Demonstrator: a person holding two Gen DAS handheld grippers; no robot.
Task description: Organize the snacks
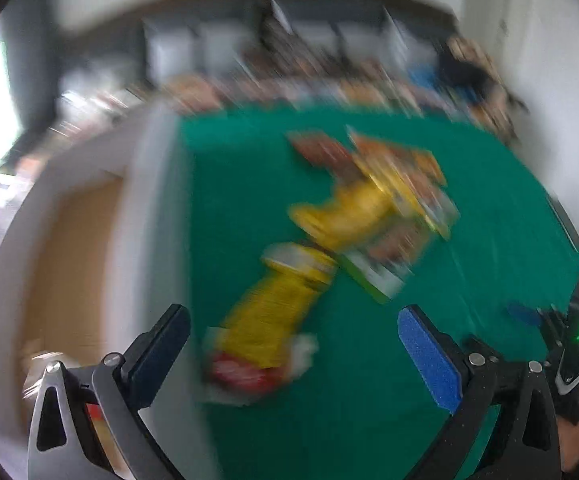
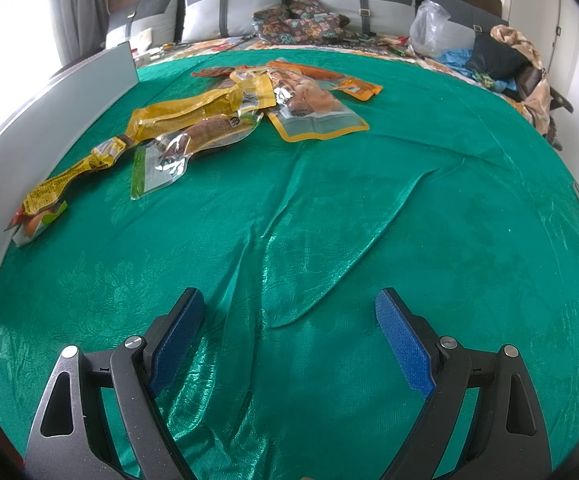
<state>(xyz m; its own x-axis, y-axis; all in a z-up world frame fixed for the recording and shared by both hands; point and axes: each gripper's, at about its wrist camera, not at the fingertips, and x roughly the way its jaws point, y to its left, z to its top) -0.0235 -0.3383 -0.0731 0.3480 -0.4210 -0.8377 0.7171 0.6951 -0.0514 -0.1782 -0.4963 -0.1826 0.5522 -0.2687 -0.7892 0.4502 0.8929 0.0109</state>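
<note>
Several snack packets lie in a loose pile [image 2: 289, 92] on a green cloth [image 2: 369, 220]. A long yellow packet [image 2: 61, 180] lies at the left beside a grey box wall [image 2: 49, 120]. A clear-and-green packet [image 2: 161, 160] lies next to it. My right gripper [image 2: 289, 340] is open and empty, low over bare cloth, well short of the pile. The left wrist view is blurred by motion. There my left gripper [image 1: 293, 344] is open and empty, just above the yellow packet [image 1: 269, 320], with the pile [image 1: 377, 208] beyond it.
The grey-walled box [image 1: 145, 240] with a tan cardboard floor [image 1: 73, 280] stands along the cloth's left edge. The right gripper's body [image 1: 577, 340] shows at the right edge of the left wrist view. Pillows [image 2: 229, 8], a plastic bag [image 2: 429, 28] and clothes [image 2: 509, 56] lie behind.
</note>
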